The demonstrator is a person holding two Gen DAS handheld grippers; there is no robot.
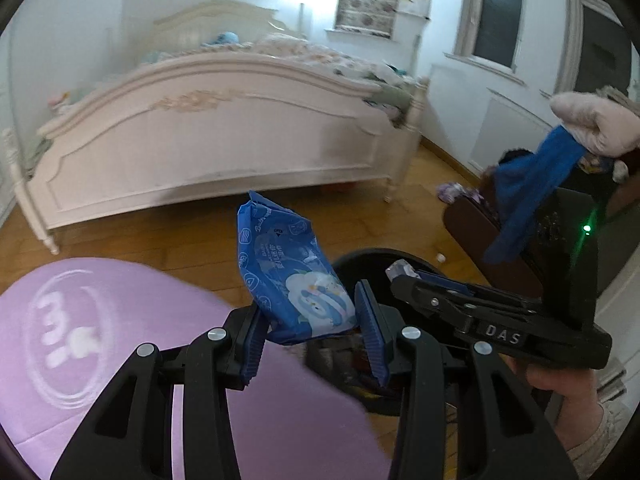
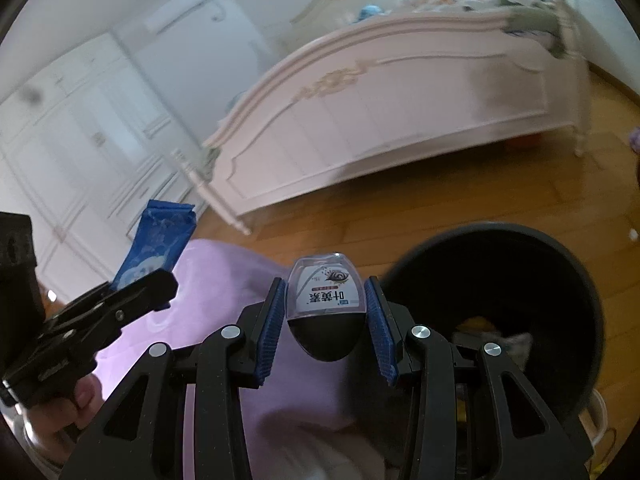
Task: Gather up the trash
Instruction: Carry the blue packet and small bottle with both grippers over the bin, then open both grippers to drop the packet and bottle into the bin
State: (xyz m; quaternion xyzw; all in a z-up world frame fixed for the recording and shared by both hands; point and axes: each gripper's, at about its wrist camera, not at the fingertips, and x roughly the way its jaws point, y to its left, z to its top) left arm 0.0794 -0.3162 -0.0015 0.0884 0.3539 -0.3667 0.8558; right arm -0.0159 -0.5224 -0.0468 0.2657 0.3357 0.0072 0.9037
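My left gripper (image 1: pixel 310 326) is shut on a blue wipes packet (image 1: pixel 290 280), held upright above the purple mat (image 1: pixel 100 340); the packet also shows in the right wrist view (image 2: pixel 154 244). My right gripper (image 2: pixel 326 316) is shut on a small clear-and-black bottle (image 2: pixel 327 300) with a white label. It shows in the left wrist view (image 1: pixel 404 276), just right of the left gripper. A black trash bin (image 2: pixel 560 280) with some litter inside stands right of the right gripper; its rim shows behind the left fingers (image 1: pixel 360 258).
A white bed (image 1: pixel 208 140) stands across the wooden floor (image 1: pixel 180 236). White wardrobes (image 2: pixel 80 140) line the left wall. A dark chair with blue cloth (image 1: pixel 528 196) stands at the right. Small scraps lie on the floor (image 1: pixel 440 257).
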